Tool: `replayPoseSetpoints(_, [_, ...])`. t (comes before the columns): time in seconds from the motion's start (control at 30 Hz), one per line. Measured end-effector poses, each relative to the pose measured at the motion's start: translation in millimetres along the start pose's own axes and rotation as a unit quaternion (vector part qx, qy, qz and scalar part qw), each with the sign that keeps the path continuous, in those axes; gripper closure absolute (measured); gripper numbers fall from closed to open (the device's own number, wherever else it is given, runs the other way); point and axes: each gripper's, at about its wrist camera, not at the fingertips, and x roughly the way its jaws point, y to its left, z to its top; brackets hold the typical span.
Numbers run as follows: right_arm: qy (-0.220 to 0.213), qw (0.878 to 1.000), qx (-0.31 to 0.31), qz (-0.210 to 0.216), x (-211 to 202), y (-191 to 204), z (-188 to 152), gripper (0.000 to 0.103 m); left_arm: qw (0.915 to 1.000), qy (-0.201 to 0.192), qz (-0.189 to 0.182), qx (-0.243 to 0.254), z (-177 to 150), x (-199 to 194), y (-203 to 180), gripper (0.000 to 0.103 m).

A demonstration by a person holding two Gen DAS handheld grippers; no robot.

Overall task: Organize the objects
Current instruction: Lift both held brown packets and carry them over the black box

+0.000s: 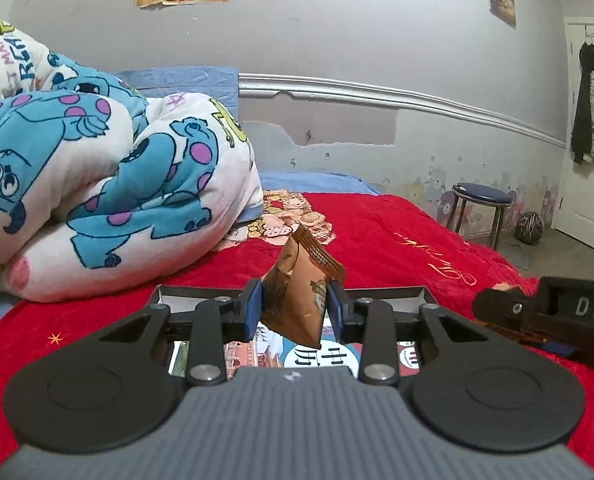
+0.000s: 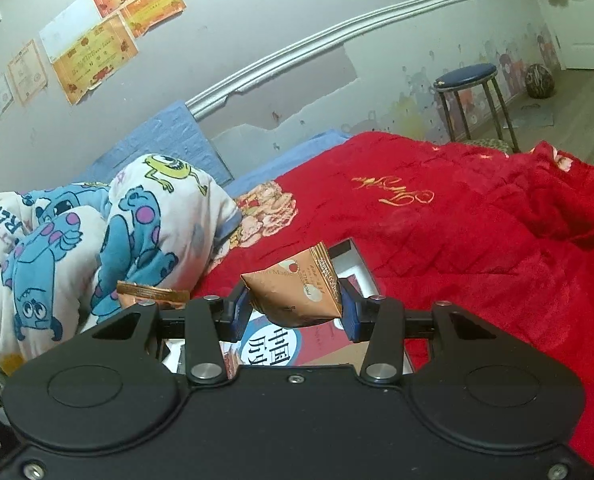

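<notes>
My left gripper is shut on a brown snack packet, which stands on end between its blue pads above an open box with a printed picture inside. My right gripper is shut on a second brown packet, lying crosswise between the pads over the same box. In the right wrist view the left-hand packet pokes out at the left. In the left wrist view the right gripper's black body shows at the right edge.
The box lies on a red quilt covering a bed. A bunched cartoon-print blanket lies close on the left. Beyond the bed stand a blue-topped stool, a ball on the floor and a white door with hanging clothes.
</notes>
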Motion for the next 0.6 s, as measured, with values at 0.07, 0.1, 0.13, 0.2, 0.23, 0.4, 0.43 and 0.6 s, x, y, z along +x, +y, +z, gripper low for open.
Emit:
replayPoseSetpoints(0.07, [0.005,1.0,0.007,-0.004,5.9,-1.0,-0.3,0.06,1.0,0.001,0.0,-0.002,-1.4,2.5,1.8,0.064])
replayPoseSetpoints(0.1, [0.007,1.0,0.009,-0.003,8.0,-1.4,-0.9,0.06,1.0,0.003,0.001,-0.006,-2.5,3.8,3.0,0.064])
replayPoseSetpoints(0.13, [0.007,1.0,0.007,-0.003,9.0,-0.8,-1.7,0.06,0.9999,0.006,0.0,-0.01,-3.3,4.6,4.1,0.064])
replayPoseSetpoints(0.2, [0.008,1.0,0.005,-0.004,10.9,0.1,-3.1,0.06,0.9996,0.016,-0.004,-0.022,-6.1,7.0,6.0,0.064])
replayPoseSetpoints(0.23, [0.008,1.0,0.007,-0.003,11.1,-0.7,-3.7,0.06,0.9996,0.019,-0.004,-0.023,-7.1,7.7,5.9,0.064])
replayPoseSetpoints(0.4, [0.011,1.0,0.016,-0.008,14.0,-6.1,-7.3,0.06,0.9993,0.032,-0.004,-0.017,-12.0,7.4,4.7,0.064])
replayPoseSetpoints(0.43, [0.012,1.0,0.017,-0.008,14.3,-7.1,-7.4,0.06,0.9993,0.034,-0.005,-0.015,-12.5,6.8,4.2,0.064])
replayPoseSetpoints(0.6, [-0.001,1.0,0.009,-0.005,5.4,-13.7,-4.3,0.06,0.9988,0.043,-0.02,0.013,-15.9,-0.8,-0.4,0.064])
